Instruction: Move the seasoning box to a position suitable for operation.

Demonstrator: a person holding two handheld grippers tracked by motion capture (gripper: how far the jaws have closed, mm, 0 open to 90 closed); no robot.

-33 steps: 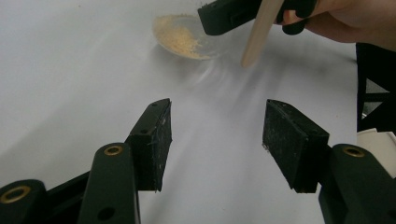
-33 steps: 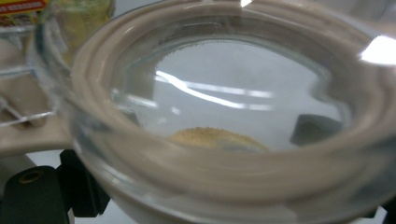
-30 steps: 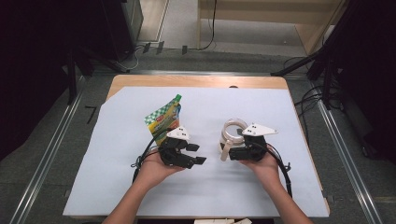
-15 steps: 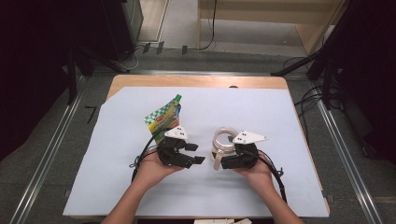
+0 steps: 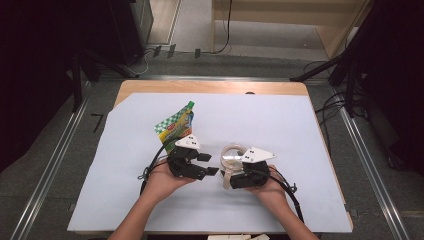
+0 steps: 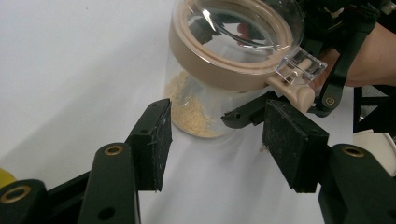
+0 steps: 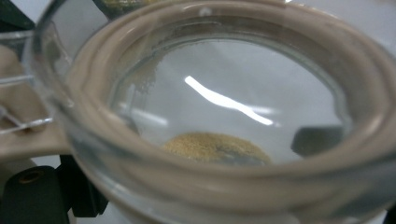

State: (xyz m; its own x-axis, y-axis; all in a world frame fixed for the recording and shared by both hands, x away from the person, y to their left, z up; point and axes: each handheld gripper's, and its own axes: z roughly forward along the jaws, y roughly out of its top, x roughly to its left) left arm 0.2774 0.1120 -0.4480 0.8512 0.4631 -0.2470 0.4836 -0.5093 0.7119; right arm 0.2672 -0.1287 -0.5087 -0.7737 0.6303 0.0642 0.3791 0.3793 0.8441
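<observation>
Jar (image 6: 219, 70) of clear glass with a tan sealing ring and a clasped lid sits tilted on the white sheet (image 5: 300, 130), a little tan powder (image 6: 194, 109) pooled low inside. In the left gripper view the left gripper (image 6: 217, 140) has its 2 jaws spread, the jar just ahead of them and apart from both pads. From above, the right gripper (image 5: 226, 176) holds the jar at its side; its jaws pinch the glass. A green pouch (image 5: 175, 125) lies behind the left hand (image 5: 162, 180).
</observation>
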